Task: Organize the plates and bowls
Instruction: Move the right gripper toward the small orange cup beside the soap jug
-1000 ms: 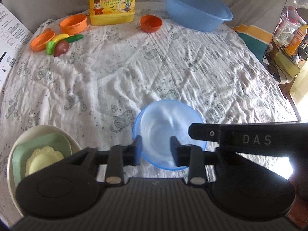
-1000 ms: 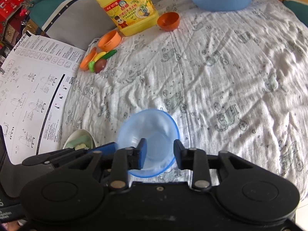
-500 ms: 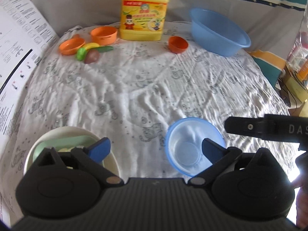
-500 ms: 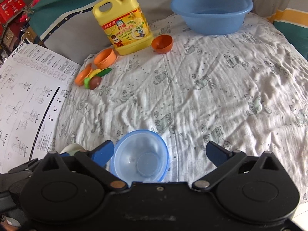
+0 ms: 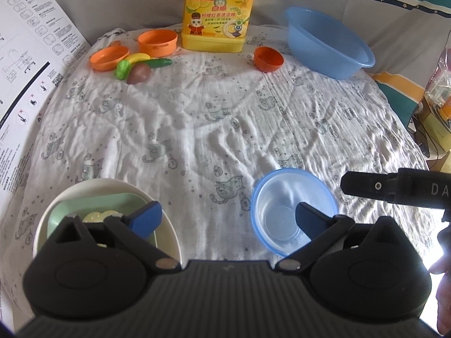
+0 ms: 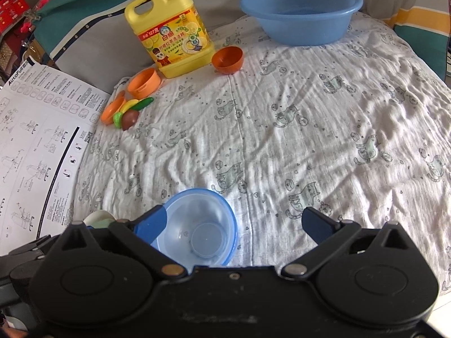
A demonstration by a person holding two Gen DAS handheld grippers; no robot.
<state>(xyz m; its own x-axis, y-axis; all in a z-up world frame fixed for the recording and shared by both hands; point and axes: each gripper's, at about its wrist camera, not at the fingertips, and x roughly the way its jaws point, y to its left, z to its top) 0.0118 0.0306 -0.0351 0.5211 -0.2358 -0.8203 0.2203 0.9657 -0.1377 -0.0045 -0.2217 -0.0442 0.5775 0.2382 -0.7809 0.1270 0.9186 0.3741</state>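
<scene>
A small clear blue bowl (image 5: 293, 211) stands upright on the cat-print cloth, free of both grippers; it also shows in the right wrist view (image 6: 200, 228). My left gripper (image 5: 228, 219) is open wide above the cloth, its right finger over the bowl's near rim. My right gripper (image 6: 236, 222) is open wide, its left finger at the bowl's left rim. A white bowl (image 5: 166, 233) holds a green dish (image 5: 59, 217) with a pale yellow piece, under my left finger. Its edge shows in the right wrist view (image 6: 97, 217).
At the back stand a yellow detergent jug (image 5: 217, 14), a big blue basin (image 5: 327, 45), a small orange bowl (image 5: 269, 59), an orange cup (image 5: 157, 42), an orange plate (image 5: 108, 57) and toy vegetables (image 5: 135, 67). A printed sheet (image 6: 36, 146) lies left.
Both grippers were shut on the blue bowl's rim a second ago. They opened, let it down onto the cloth, and drew back and up.
</scene>
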